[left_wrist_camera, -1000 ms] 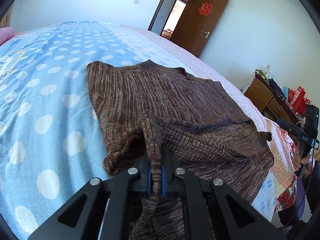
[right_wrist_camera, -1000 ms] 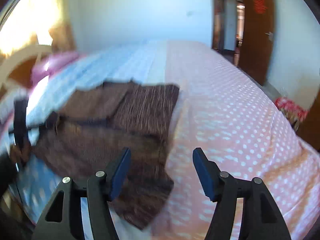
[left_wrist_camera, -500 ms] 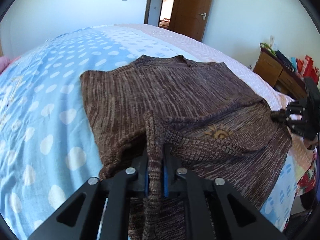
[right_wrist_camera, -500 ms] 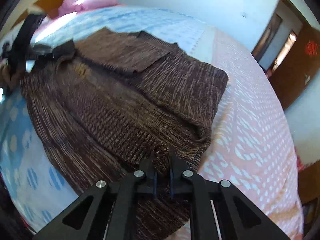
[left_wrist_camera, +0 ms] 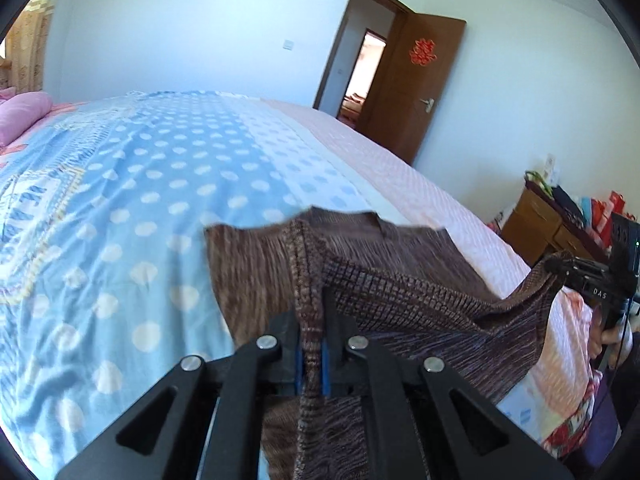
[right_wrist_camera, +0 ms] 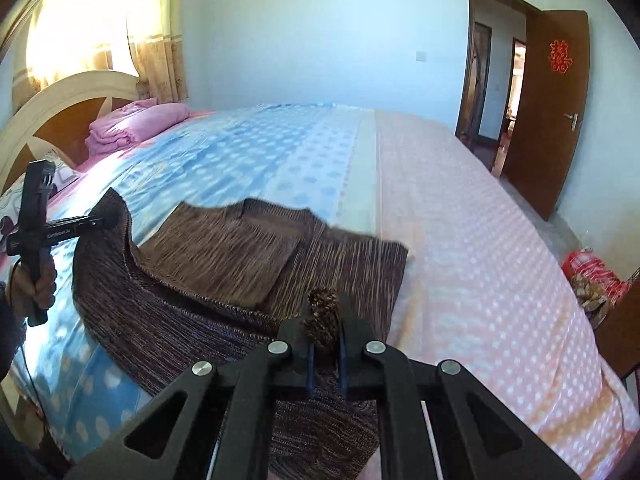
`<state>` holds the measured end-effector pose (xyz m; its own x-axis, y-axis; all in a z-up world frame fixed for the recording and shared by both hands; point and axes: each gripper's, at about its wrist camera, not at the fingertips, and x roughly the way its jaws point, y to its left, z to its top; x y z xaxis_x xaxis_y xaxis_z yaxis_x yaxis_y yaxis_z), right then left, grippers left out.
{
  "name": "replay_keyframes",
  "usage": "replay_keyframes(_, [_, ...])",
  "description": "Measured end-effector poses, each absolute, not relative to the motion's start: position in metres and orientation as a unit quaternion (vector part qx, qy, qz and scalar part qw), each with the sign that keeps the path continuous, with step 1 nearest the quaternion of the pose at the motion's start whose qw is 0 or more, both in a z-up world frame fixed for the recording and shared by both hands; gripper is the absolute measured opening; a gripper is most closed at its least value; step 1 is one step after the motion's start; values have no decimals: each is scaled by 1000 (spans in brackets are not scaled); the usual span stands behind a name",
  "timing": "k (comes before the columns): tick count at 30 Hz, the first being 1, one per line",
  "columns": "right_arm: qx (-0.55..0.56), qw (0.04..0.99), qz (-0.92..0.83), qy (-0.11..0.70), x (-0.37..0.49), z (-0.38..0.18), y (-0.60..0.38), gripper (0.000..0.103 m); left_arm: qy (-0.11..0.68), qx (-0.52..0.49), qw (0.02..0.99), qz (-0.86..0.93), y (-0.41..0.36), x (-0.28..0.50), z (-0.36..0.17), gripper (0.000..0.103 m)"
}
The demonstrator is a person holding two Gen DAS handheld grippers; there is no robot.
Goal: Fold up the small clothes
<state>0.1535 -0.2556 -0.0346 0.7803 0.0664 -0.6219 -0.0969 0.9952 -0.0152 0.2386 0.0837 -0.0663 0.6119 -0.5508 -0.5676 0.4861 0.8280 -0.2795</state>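
While both of my hands are working over the bed [left_wrist_camera: 152,208], I am pinching the near hem of a brown knitted sweater [left_wrist_camera: 400,280] with each tool. My left tool [left_wrist_camera: 311,354] is clamped shut on a ribbed band of the knit that is running up between its blue pads, and that corner is standing clear of the blue spotted bedsheet [right_wrist_camera: 248,148]. My right tool [right_wrist_camera: 325,332] is likewise closed on a bunched fold at the other end of the hem, its jaws pressing the yarn from both sides. Between the two grips the hem is hanging raised and slack, while the far part of the sweater, collar away from me, is lying flat on the bed, straddling the blue half of the sheet and its pink dotted half. In the right wrist view my left hand [right_wrist_camera: 36,284] is showing around its black handle at the left edge; in the left wrist view my right tool is appearing at the right edge with the knit caught in its tip. A folded pink blanket [right_wrist_camera: 132,124] is sitting by the headboard [right_wrist_camera: 48,104], and a brown door [left_wrist_camera: 416,88] is standing open behind the bed.
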Motion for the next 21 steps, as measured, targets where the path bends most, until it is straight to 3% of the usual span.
replay_keyframes(7, [3,946,10,323,248,-36,-275,8,325,-75,910,-248,84,300,-62,6])
replay_keyframes(14, [42,918,-40,392,337,-129,-299,9,416,-57,891,-170,59,365,-132,9])
replay_keyframes(16, [46,914,-49,401,341,-148,-301,16,424,-72,887,-171,63,368,-145,12])
replay_keyframes(17, [56,917,-53,392,338,-145,-305,25,422,-79,886,-174,67,367,-143,14])
replay_keyframes(18, [60,918,-59,387,337,-142,-309,41,424,-78,886,-174,68,367,-143,17])
replay_keyframes(19, [65,918,-67,386,337,-142,-312,48,423,-75,885,-178,68,367,-144,17])
replay_keyframes(21, [101,912,-67,392,337,-144,-326,51,423,-80,884,-182,69,368,-144,19])
